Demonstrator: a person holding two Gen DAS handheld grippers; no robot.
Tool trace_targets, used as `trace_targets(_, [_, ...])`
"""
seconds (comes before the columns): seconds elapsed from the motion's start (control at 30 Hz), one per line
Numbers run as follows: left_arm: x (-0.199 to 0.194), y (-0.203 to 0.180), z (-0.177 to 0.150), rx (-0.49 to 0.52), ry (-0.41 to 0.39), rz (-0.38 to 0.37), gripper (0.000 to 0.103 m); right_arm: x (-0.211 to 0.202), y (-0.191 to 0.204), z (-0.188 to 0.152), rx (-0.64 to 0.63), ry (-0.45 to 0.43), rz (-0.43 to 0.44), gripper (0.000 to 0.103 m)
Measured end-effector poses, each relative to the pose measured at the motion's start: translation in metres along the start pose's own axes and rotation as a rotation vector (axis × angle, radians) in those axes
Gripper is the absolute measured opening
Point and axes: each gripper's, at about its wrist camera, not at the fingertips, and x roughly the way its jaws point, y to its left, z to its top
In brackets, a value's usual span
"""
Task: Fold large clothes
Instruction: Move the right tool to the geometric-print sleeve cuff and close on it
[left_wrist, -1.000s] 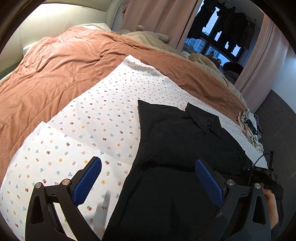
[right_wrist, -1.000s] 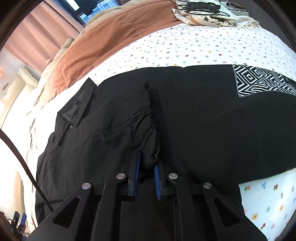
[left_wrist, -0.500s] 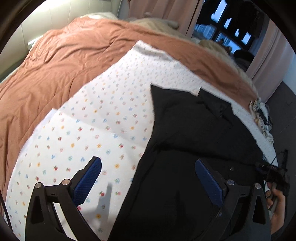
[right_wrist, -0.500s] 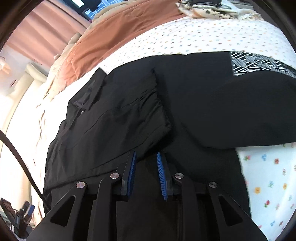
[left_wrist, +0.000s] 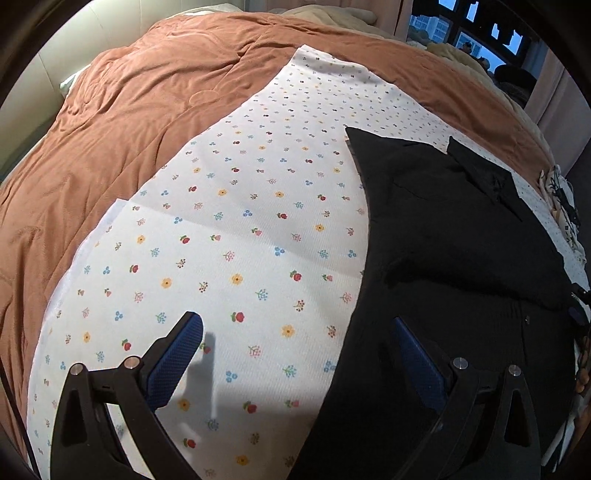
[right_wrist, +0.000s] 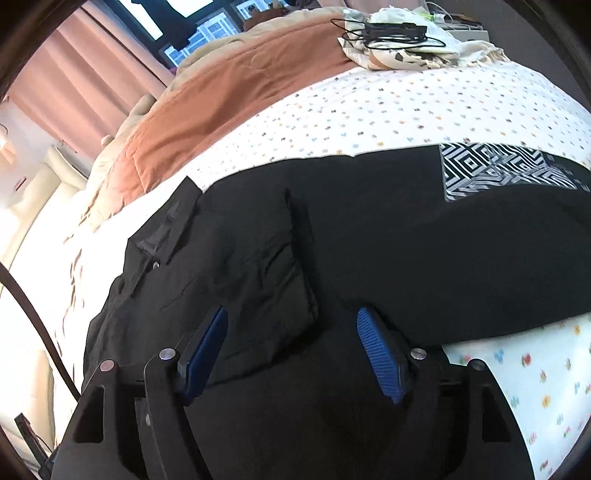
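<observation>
A large black shirt (right_wrist: 369, 236) lay spread on a flower-printed sheet (left_wrist: 240, 221) over the bed's rust-brown quilt (left_wrist: 129, 110). The right gripper (right_wrist: 291, 350) hovered above the shirt with its jaws wide apart and nothing between them; a folded-in sleeve (right_wrist: 266, 280) lay directly ahead, its bunched corner reaching into the gap without being pinched. A diamond-patterned patch (right_wrist: 495, 170) showed far ahead to the right of those jaws, and the collar (right_wrist: 166, 229) ahead to the left. The left gripper (left_wrist: 295, 354) also stood wide and empty, one finger over bare sheet, the other over the shirt's near edge (left_wrist: 354, 325), which ran between them. The fabric appeared soft, light and limp, creasing readily; it would probably sag and slide from any single hold. A sensible grasp would take doubled layers at a hem corner or shoulder seam, pinching both thicknesses together so that the fold stayed aligned when lifted.
</observation>
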Motion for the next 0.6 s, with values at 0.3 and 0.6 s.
trace_targets(0.3, [0.023, 0.017, 0.015, -0.053, 0.035, 0.087, 0.101, 0.021, 0.01, -0.008, -0.091, 0.032, -0.006, 0.035])
trace_targets(0.6, [-0.012, 0.026, 0.023, -0.106, -0.039, 0.104, 0.101, 0.004, 0.004, -0.015, -0.054, 0.103, 0.01, 0.035])
